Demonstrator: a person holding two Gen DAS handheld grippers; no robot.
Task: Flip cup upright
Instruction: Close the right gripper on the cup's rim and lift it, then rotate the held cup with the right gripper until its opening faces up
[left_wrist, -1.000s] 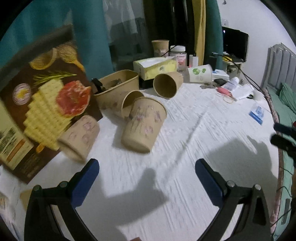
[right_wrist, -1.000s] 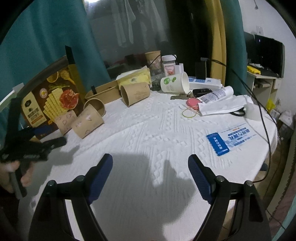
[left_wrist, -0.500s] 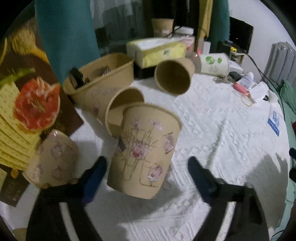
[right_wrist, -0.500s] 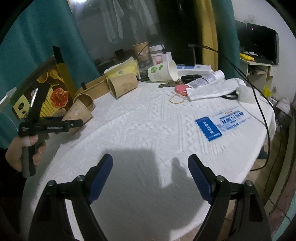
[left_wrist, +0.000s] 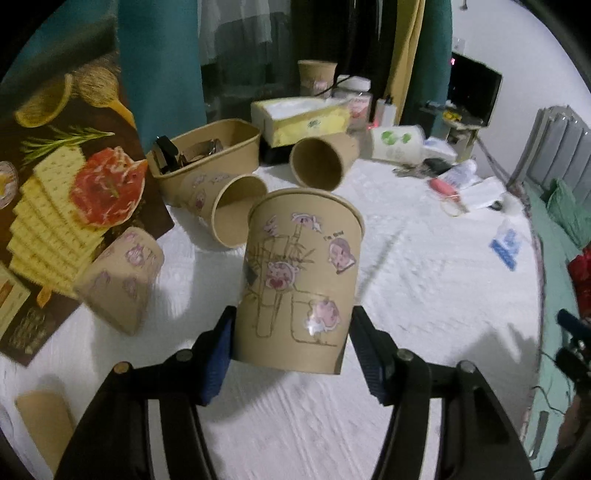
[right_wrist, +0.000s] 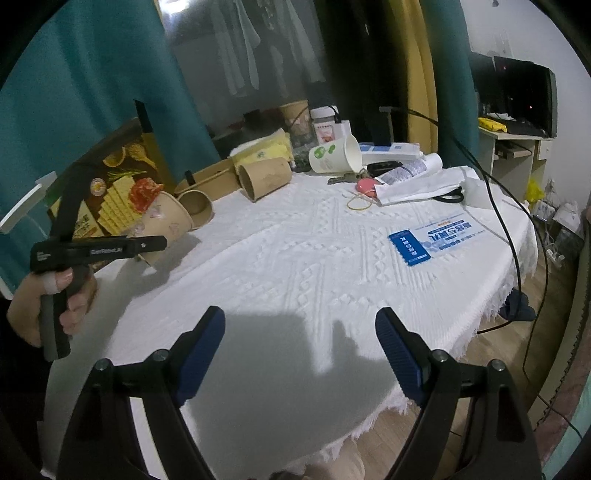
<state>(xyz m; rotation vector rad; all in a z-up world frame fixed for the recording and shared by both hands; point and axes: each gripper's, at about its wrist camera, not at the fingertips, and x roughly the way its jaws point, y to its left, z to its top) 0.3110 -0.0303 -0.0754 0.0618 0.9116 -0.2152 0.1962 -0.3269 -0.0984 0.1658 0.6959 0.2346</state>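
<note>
Empty cup (left_wrist: 301, 280) between left tongs (left_wrist: 290, 349)

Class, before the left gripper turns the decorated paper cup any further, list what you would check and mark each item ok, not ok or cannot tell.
1. Decorated cup sits between the left gripper fingers: ok.
2. Pads firmly pressing its walls: cannot tell.
3. Cup lifted off the tablecloth: ok.
4. Cup mouth up: ok, slightly tilted.
5. Bare cloth beneath for setting down: ok.
6. Right gripper open and away from the cups: ok.
</note>
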